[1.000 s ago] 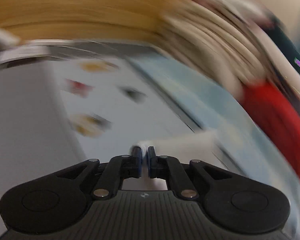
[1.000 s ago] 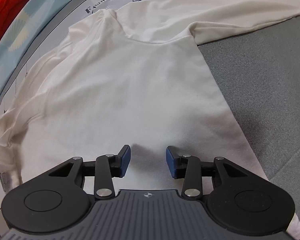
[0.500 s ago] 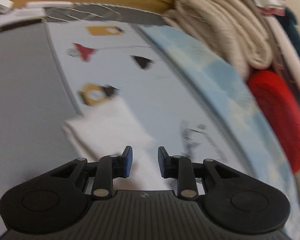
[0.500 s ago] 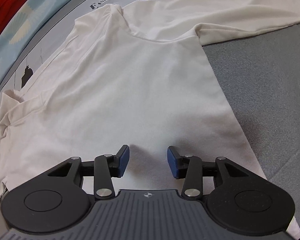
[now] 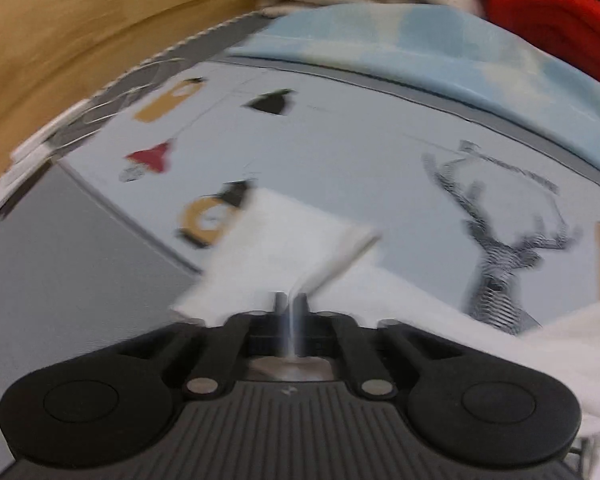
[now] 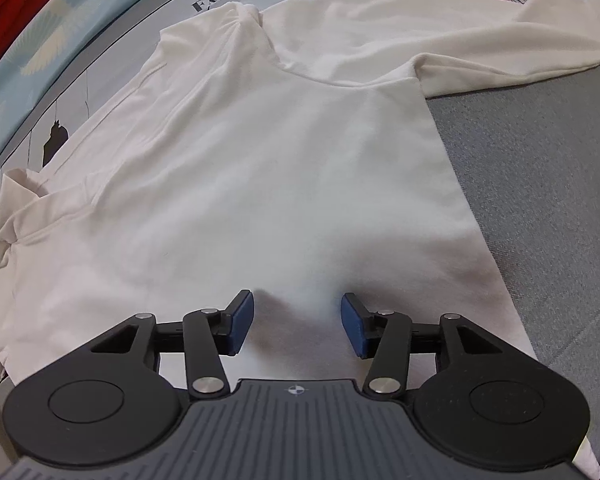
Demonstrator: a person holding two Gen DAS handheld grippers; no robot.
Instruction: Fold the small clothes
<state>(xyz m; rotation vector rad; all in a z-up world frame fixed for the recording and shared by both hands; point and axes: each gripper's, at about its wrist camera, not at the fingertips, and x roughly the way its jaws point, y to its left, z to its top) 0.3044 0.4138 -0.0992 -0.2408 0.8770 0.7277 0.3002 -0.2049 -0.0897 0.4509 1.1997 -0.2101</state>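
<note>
Two grippers, left gripper [image 5: 290, 304] pinching white shirt [image 6: 260, 168], right gripper [image 6: 296, 322] spread above it

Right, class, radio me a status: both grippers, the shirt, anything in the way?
Left gripper shut on sleeve cuff. Right gripper open over white shirt, spread flat. Nothing blocking the fold.

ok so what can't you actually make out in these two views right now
- Left wrist view: motion blur smears the printed sheet, so its lettering is unreadable.
- Left wrist view: the left gripper is shut on the white shirt; its body hides the cloth below.
- Right wrist view: the right gripper, open, covers the hem; the frame edge cuts off one sleeve.
</note>
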